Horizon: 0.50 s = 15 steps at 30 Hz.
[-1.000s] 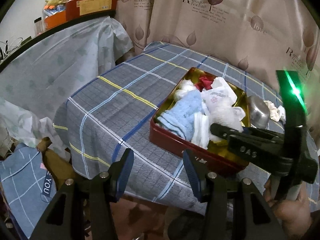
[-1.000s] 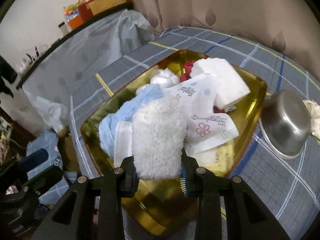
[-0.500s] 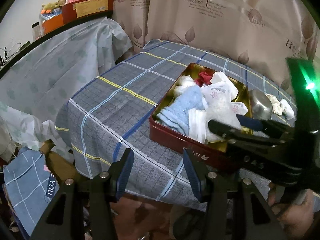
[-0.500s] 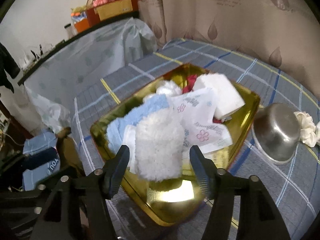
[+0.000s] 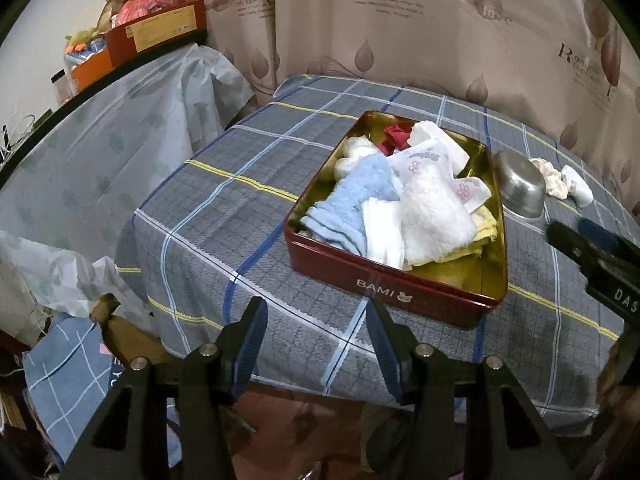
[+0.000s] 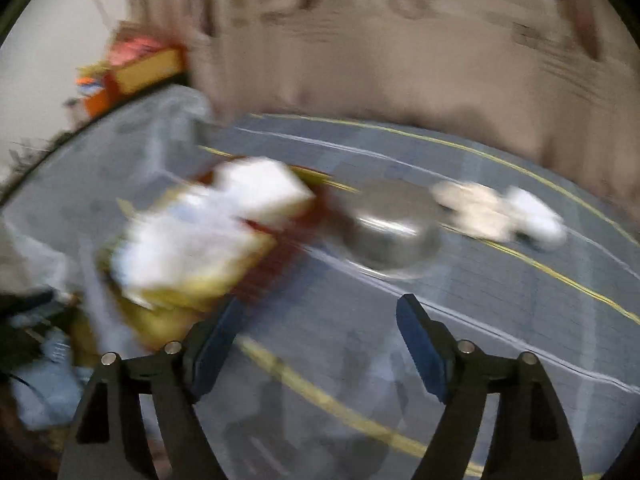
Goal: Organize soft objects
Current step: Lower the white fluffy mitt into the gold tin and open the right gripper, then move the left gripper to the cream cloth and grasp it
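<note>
A red tin (image 5: 392,286) with a gold inside sits on the plaid tablecloth. It holds a fluffy white cloth (image 5: 432,216), a light blue towel (image 5: 360,196), printed white cloths and a red piece. My left gripper (image 5: 316,316) hovers open and empty before the tin's near side. My right gripper (image 6: 322,308) is over bare cloth to the right of the tin (image 6: 276,268); its jaws are opening with nothing between them. It also shows at the right edge of the left wrist view (image 5: 572,230). Two pale soft items (image 6: 472,208) (image 6: 536,216) lie beyond it.
An upturned steel bowl (image 5: 520,188) rests between the tin and the pale items (image 5: 554,178). A curtain hangs behind the table. A covered shelf with orange boxes (image 5: 156,32) stands at the left. Cloth and bags lie on the floor below the table's near edge. The right wrist view is motion-blurred.
My right gripper let go of the fluffy white cloth, which now lies in the tin. It opened wide and swung right, away from the tin. The left gripper hardly moved.
</note>
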Each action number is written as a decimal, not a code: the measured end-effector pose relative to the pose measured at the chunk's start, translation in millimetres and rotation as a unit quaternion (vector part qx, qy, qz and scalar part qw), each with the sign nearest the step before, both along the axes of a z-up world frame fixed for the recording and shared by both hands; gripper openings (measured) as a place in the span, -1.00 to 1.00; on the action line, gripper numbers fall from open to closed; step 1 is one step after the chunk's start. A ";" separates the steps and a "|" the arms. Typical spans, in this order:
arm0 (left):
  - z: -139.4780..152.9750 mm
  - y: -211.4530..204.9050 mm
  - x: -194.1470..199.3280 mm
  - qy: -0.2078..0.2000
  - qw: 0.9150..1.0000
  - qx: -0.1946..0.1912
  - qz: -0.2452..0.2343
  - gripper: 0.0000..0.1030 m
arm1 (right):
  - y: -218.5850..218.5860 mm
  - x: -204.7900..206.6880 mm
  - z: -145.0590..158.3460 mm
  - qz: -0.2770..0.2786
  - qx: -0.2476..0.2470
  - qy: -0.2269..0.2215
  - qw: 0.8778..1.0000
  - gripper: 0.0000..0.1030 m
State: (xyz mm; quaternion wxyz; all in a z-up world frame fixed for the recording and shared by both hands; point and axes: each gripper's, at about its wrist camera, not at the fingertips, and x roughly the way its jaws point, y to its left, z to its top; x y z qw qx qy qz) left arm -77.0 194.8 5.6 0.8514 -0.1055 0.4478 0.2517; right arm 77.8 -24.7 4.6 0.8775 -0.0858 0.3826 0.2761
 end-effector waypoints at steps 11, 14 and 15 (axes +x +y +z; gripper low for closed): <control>-9.1 -20.2 7.9 0.029 0.999 0.030 -0.021 0.02 | -173.6 48.7 -38.3 -0.194 -0.119 -0.004 0.974 0.61; -11.1 -32.0 10.1 0.037 0.998 0.048 -0.033 0.02 | -198.6 55.5 -40.4 -0.217 -0.132 -0.012 0.967 0.68; -11.6 -36.1 10.9 0.040 0.997 0.055 -0.038 0.02 | -205.5 58.9 -40.7 -0.225 -0.133 -0.012 0.965 0.69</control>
